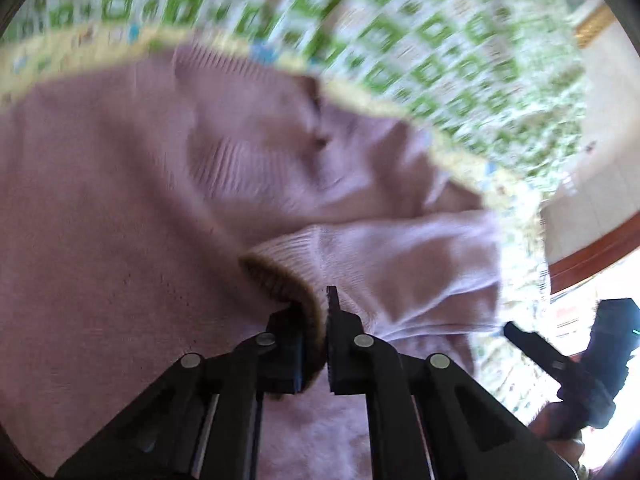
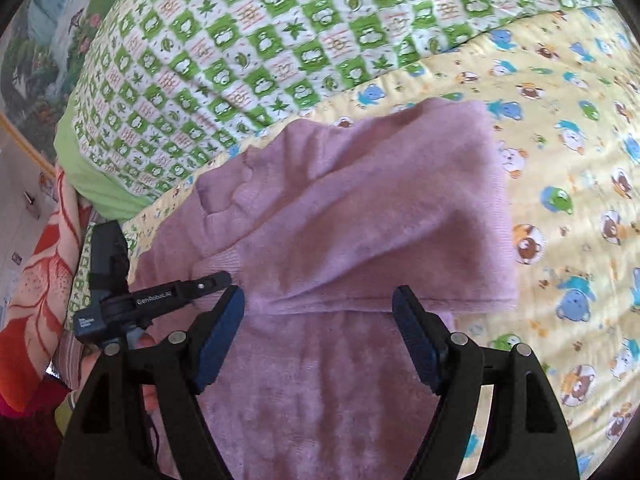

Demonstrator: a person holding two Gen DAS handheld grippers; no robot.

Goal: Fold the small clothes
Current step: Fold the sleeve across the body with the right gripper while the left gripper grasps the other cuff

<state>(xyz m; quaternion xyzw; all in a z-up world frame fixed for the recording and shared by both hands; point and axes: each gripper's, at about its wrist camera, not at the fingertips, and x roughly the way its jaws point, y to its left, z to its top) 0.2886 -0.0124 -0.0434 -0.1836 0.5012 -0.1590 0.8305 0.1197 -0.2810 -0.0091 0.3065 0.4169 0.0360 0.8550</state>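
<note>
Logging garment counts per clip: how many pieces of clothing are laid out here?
1: a pink knit sweater on the yellow bear-print sheet. The left gripper pinches its sleeve cuff; the right gripper hovers open above it. More may lie outside these views.

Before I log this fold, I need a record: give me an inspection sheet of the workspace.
Surface: yellow bear-print sheet on a bed.
Job's things: pink sweater, partly folded; ribbed cuff at the left jaws.
Clutter: green checked quilt; orange floral blanket.
Grippers: left gripper shut on the cuff; right gripper open above the sweater.
Cables: nothing seen.
Surroundings: tiled floor, wooden bed frame.
</note>
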